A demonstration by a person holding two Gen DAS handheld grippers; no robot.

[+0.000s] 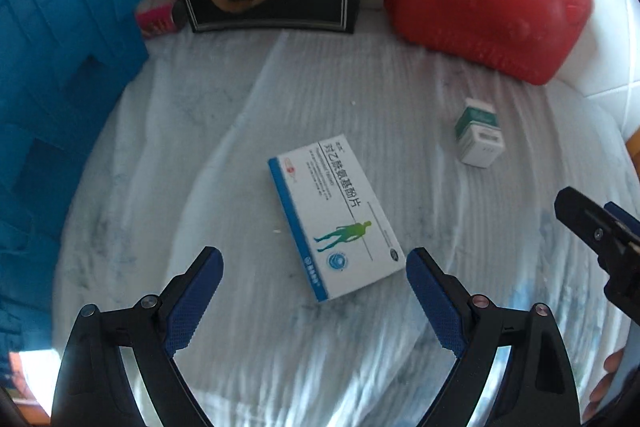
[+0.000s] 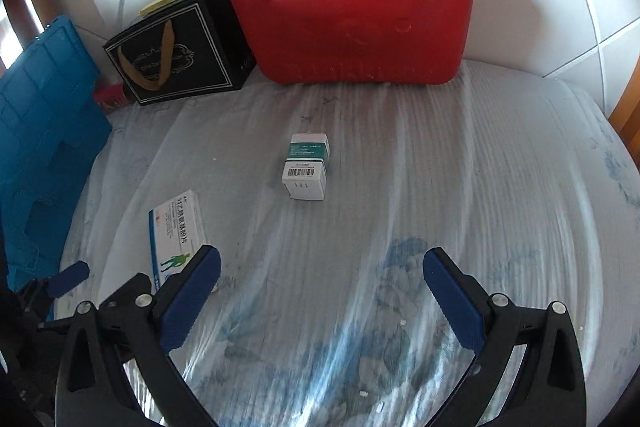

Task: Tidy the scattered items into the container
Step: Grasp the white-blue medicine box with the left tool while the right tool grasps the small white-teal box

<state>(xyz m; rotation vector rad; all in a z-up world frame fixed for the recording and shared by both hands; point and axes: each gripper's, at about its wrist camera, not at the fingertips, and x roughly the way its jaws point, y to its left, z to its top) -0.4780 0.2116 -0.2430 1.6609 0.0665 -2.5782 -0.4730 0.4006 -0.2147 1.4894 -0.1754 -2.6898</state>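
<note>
On the plastic-covered table [image 2: 460, 167], against white tiled wall [image 2: 540, 7], two boxes.

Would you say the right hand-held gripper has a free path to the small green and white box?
Probably yes: the right hand-held gripper is open and the small green and white box lies straight ahead on bare sheet, nothing between.

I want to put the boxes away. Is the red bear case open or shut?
Shut. The red bear case stands upright against the wall with its halves together; no gap shows.
</note>
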